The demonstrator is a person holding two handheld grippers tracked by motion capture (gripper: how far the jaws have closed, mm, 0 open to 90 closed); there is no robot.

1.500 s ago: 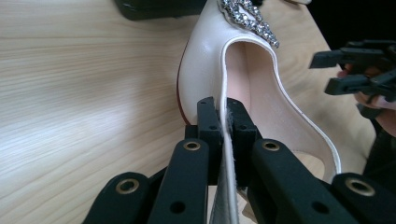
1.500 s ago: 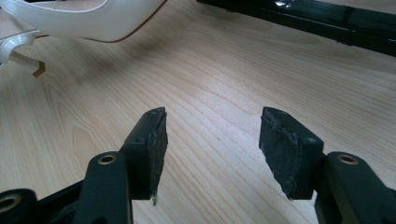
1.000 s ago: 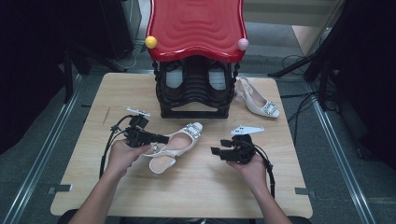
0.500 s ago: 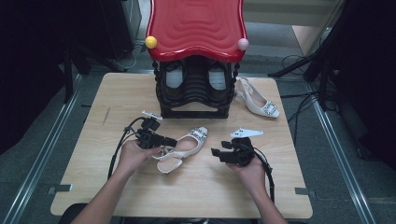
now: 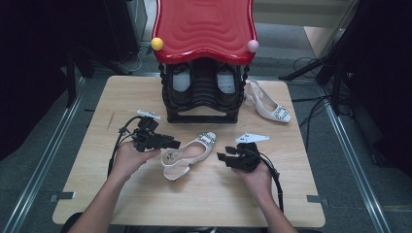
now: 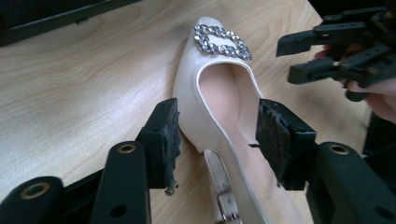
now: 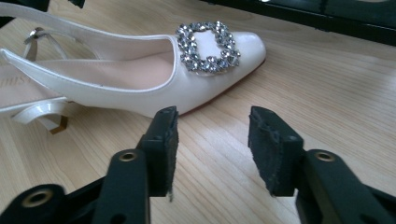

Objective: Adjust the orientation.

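Observation:
A cream slingback shoe (image 5: 189,154) with a rhinestone buckle lies on the wooden table, its toe toward the rack. My left gripper (image 5: 171,144) reaches it from the left. In the left gripper view the gripper (image 6: 217,140) has just been opening. Its pads stand apart on either side of the shoe's (image 6: 219,84) side wall without pressing it. My right gripper (image 5: 221,156) sits just right of the shoe. Its jaws (image 7: 212,140) have just been closing but remain open with only bare table between them. The shoe's toe (image 7: 210,51) lies right beyond them.
A black shoe rack (image 5: 203,92) with a red wavy top (image 5: 204,29) stands at the table's far middle. A second matching shoe (image 5: 269,104) lies to the right of the rack. Bare wood (image 5: 97,194) stretches along the near edge.
The left gripper's jaws, shut on the shoe's rear part before, now stand apart around it. The shoe has settled flat near where it was. The right hand has barely moved.

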